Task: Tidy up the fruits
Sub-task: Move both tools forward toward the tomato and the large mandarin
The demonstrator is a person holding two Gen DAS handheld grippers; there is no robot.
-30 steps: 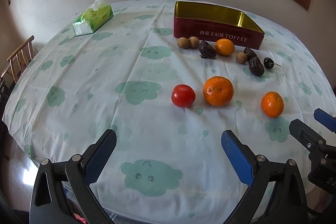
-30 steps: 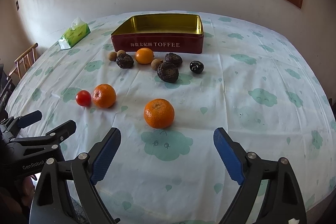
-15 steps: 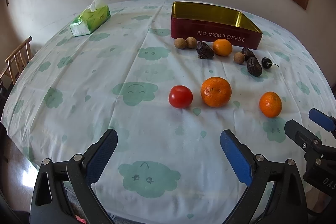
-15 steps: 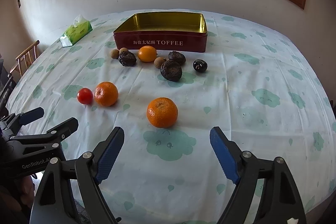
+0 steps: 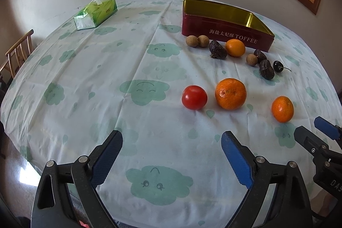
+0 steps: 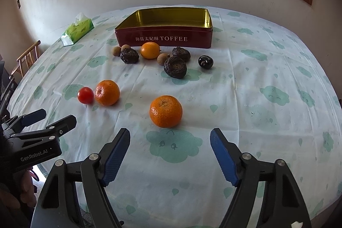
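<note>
Left gripper (image 5: 172, 150) low over the bench (image 5: 85, 78), fingers wide apart, nothing held. Right gripper (image 6: 170, 147) the same: fingers wide apart, nothing held.

Straight ahead in the left view: red tomato (image 5: 194, 97) just beside a big orange (image 5: 230, 93). Off to the side there, a smaller orange (image 5: 282, 109) near the right gripper's tips.

In the right view, that same orange (image 6: 166, 111) close, just past the fingers. Gold inside of the toffee tin (image 6: 164, 30) open to see here, with no fruit in it. Cherry stem (image 5: 286, 68) plain only in the left view.

Dark wrinkly fruits (image 6: 175, 67), small brown round ones (image 5: 191, 41) and a little orange (image 6: 150, 50) on the cloth just in front of the tin. Green tissue pack (image 5: 96, 12) far away.
</note>
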